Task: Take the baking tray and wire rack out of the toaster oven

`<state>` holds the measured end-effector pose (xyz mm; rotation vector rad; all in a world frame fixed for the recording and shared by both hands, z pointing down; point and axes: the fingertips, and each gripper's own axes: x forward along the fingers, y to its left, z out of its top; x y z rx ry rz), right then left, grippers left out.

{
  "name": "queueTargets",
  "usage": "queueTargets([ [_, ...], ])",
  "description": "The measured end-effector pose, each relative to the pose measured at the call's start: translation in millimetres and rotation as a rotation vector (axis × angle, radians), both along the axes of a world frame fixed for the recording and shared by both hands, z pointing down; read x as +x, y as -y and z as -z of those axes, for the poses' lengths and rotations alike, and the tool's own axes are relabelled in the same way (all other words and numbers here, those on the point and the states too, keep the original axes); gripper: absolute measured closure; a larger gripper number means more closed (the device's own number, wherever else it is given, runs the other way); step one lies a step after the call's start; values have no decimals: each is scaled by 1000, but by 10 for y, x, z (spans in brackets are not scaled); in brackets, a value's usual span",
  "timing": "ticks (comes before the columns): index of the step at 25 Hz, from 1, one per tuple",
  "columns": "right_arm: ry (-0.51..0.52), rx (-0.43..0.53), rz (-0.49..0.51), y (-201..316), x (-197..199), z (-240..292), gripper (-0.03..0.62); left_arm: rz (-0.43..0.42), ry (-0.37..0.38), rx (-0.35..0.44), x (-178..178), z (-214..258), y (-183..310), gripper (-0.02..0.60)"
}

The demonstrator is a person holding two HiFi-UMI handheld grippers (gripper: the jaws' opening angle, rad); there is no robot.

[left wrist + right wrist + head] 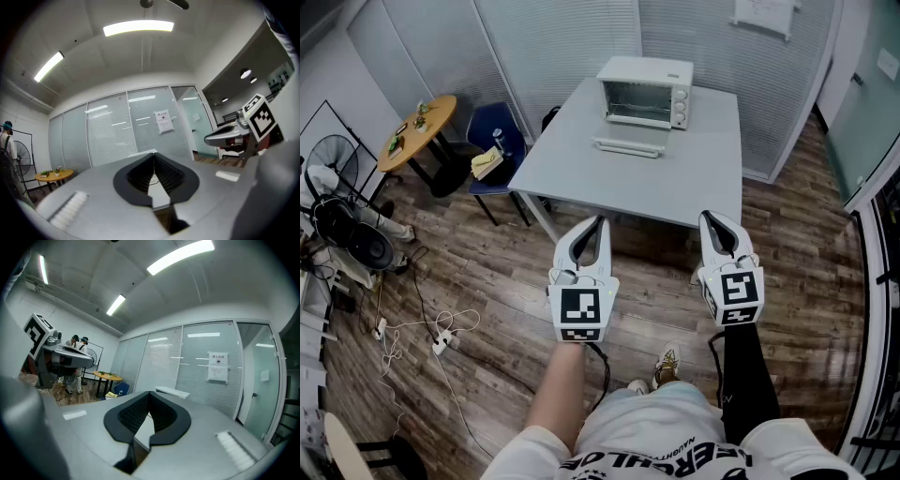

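A white toaster oven (644,91) stands at the far end of a grey table (675,183), its door (630,143) folded down and open. The tray and rack inside are too small to make out. Both grippers hover level over the wooden floor, short of the table's near edge. My left gripper (600,221) is shut and empty, its black pads meeting at the tip (153,155). My right gripper (710,217) is likewise shut with nothing in it (149,393). The oven's top (172,391) peeks just above the right jaws.
A round wooden table (419,131) and a blue chair (494,141) stand left of the grey table. Fans (342,216) and loose cables (417,328) lie at the far left on the floor. Glass partitions close the back. Two people (78,341) stand far off.
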<state>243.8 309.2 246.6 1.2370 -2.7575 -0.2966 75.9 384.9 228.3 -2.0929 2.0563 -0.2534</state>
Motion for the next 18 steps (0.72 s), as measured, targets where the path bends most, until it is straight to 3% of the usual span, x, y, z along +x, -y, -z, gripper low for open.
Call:
queueTargets([
  [10,-13,42,-4,-549,40,-122,592,-46,-33,32,89,-71,-413,522],
  [18,35,32,-7,-498,97,-173,591,-51,-69,26,121,-163,-334,522],
])
